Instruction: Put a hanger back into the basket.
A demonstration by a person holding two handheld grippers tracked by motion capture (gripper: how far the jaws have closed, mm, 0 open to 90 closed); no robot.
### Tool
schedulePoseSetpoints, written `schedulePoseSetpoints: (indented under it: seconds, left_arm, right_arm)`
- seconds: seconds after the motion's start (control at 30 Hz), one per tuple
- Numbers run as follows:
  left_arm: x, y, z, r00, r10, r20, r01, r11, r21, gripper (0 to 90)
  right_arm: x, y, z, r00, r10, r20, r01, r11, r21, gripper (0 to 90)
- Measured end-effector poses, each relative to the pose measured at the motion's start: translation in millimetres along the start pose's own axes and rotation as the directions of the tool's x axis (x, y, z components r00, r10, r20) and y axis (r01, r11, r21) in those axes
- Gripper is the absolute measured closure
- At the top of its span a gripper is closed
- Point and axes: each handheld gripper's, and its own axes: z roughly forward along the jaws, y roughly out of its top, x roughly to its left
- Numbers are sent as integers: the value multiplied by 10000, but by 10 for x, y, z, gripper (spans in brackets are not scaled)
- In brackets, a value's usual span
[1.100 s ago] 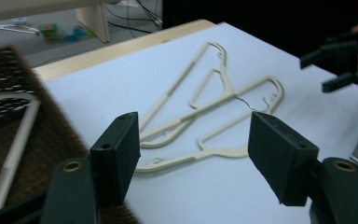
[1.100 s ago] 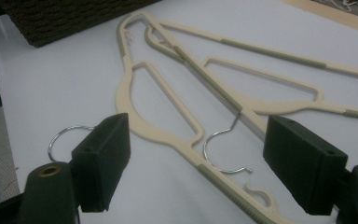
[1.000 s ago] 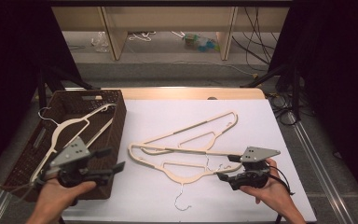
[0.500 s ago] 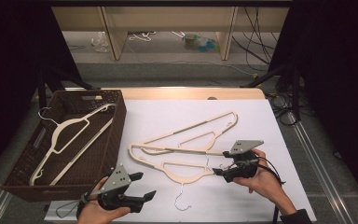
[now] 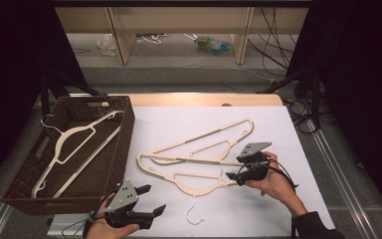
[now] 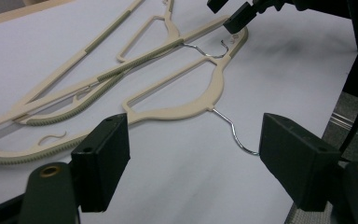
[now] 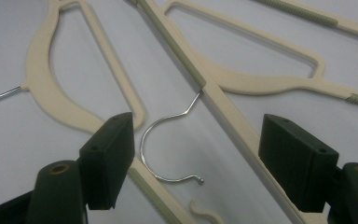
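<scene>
Both grippers spread over the hanger pile; nothing gripped.

The cream hangers (image 5: 194, 159) lie tangled at mid-tabletop toward the near edge. The left gripper (image 5: 149, 201) sits at the near edge, its jaws having just been opening, with nothing between them. The right gripper (image 5: 233, 176) hovers at the pile's right end, its jaws having just closed slightly yet wide around a wire hook (image 7: 168, 140), not touching it. One more hanger (image 5: 74, 147) lies in the wicker basket (image 5: 122, 149) at the left edge.

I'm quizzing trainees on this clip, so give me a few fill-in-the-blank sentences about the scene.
1. One cream hanger lies inside the brown ____.
2. The pile of hangers on the white table has hooks made of ____.
3. The left gripper has its jaws ____, nothing between them.
4. The right gripper hovers over a hanger's ____.

Missing: basket; metal; open; hook
</scene>
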Motion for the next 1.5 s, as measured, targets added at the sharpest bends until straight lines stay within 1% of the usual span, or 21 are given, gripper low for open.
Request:
schedulePoseSetpoints:
  seconds: [0.1, 0.17, 0.2, 0.27, 0.33, 0.4, 0.47, 0.5, 0.53, 0.63, 0.7, 0.77, 0.87, 1.0, 1.03, 1.13, 1.17, 1.27, 1.33, 1.43, 1.5]
  left_arm:
    - [2, -9, -1, 9999, -120, 11, 120, 9999, -31, 236]
    - [4, -9, 2, 10000, -71, -2, 71, 10000, -14, 234]
    - [6, -11, 8, 10000, -58, 44, 58, 10000, -35, 234]
    - [6, -9, 10, 10000, -70, 49, 70, 10000, -43, 234]
    - [9, -10, 10, 10000, 42, 33, -42, 10000, -21, 234]
    - [7, -12, 9, 10000, 41, -5, -41, 10000, 4, 234]
    - [10, -15, 7, 10000, 57, 21, -57, 10000, 1, 234]
    - [10, -18, 6, 10000, 26, 79, -26, 10000, -18, 235]
    - [8, -21, 5, 10000, 52, 84, -52, 10000, -15, 235]
    - [2, -20, 0, 9999, 59, 89, -59, 10000, 26, 236]
    - [-5, -25, 0, 9999, 33, 153, -34, 10000, 46, 241]
    - [-1, -28, 2, 9997, 114, 210, -115, 9999, 51, 241]
    - [2, -29, -3, 9998, 62, 197, -63, 10000, 56, 243]
    - [5, -29, -4, 9995, 160, 268, -162, 9998, 73, 265]
    - [-1, -32, -2, 9996, 60, 267, -62, 10000, 77, 265]
    - [2, -36, 5, 9995, 51, 323, -54, 9999, 84, 265]
    - [2, -40, 5, 9995, 46, 317, -50, 9999, 142, 268]
    - [4, -42, 3, 9994, 88, 332, -93, 9998, 155, 272]
    - [3, -44, 4, 9994, 62, 339, -66, 9999, 137, 272]
    - [1, -46, 2, 9992, 83, 384, -90, 9998, 172, 273]
    - [-7, -46, 10, 9991, -18, 426, 14, 10000, 95, 275]
  right_arm:
    - [-31, -3, 34, 9999, -63, 123, 66, 9997, -240, 276]
    - [-48, 9, 44, 9998, -83, 197, 85, 9999, -110, 276]
    - [-56, 21, 31, 9999, -61, 103, 59, 9999, 154, 276]
    - [-76, 42, 66, 9997, -82, 241, 82, 10000, -1, 278]
    - [-113, 67, 95, 9991, -389, 173, 388, 9992, 106, 295]
    - [-123, 82, 110, 9993, -330, 159, 325, 9991, 282, 296]
    - [-159, 104, 200, 9985, -528, 153, 522, 9980, 364, 324]
    - [-157, 123, 226, 9990, -397, 188, 387, 9980, 493, 333]
    - [-177, 136, 238, 9984, -569, 68, 563, 9960, 701, 348]
    - [-201, 171, 313, 9962, -863, -98, 868, 9929, 815, 406]
    - [-215, 193, 352, 9956, -841, -418, 880, 9909, 1023, 448]
    - [-218, 214, 381, 9939, -1021, -415, 1069, 9850, 1354, 477]
    - [-245, 243, 415, 9892, -1362, -547, 1431, 9778, 1532, 520]
    - [-262, 267, 456, 9879, -1389, -695, 1499, 9697, 1927, 566]
    - [-265, 275, 458, 9869, -1442, -729, 1559, 9680, 1965, 574]
    - [-268, 296, 460, 9873, -1375, -795, 1517, 9645, 2162, 598]
    - [-267, 316, 470, 9850, -1424, -972, 1612, 9607, 2262, 650]
    - [-238, 341, 469, 9823, -1572, -1014, 1780, 9519, 2492, 722]
    - [-219, 356, 461, 9792, -1728, -1063, 1956, 9431, 2688, 732]
    - [-195, 363, 460, 9670, -2267, -1159, 2506, 9281, 2754, 744]
    - [-184, 370, 460, 9608, -2493, -1211, 2740, 9197, 2812, 745]
